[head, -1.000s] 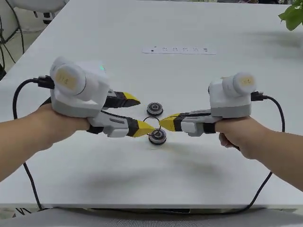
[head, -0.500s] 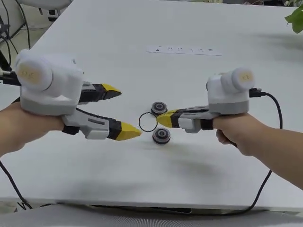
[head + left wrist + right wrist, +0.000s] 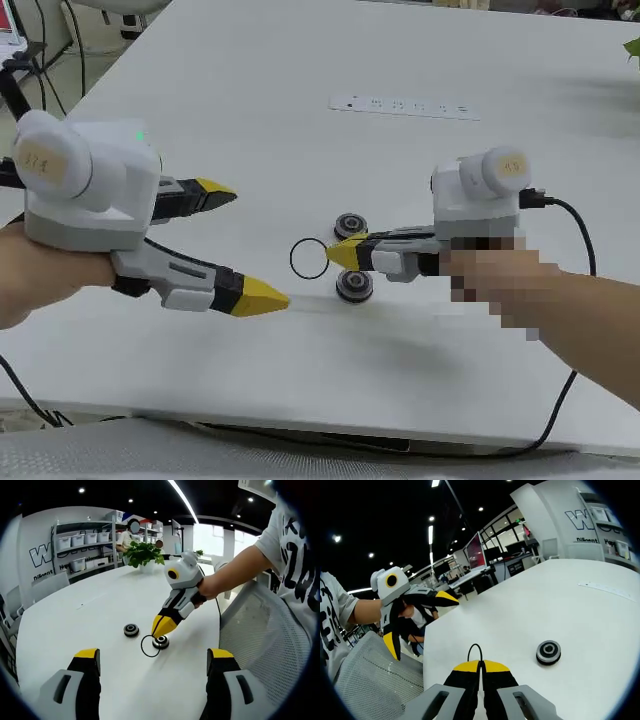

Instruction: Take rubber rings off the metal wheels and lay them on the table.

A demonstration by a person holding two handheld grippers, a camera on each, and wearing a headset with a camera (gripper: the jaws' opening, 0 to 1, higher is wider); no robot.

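Observation:
My right gripper [image 3: 340, 253] is shut on a thin black rubber ring [image 3: 310, 258], which sticks out to the left of its yellow tips, just above the white table [image 3: 250, 90]. Two small metal wheels lie close by: one [image 3: 350, 225] behind the tips, one [image 3: 354, 286] in front of them. In the right gripper view the ring [image 3: 475, 652] rises from the shut tips [image 3: 480, 664], with a wheel [image 3: 548, 651] to the right. My left gripper [image 3: 240, 245] stands open to the left of the ring, holding nothing. Its own view shows the ring [image 3: 150, 646] and both wheels ahead.
A white power strip [image 3: 405, 105] lies farther back on the table. A black cable [image 3: 575, 300] trails from the right gripper over the front edge. A potted plant [image 3: 142, 555] stands at the table's far end, and a mesh chair [image 3: 260, 625] is beside the table.
The left gripper has drawn back to the left, away from the ring and wheel. The ring now hangs from the right gripper alone, beside the near wheel.

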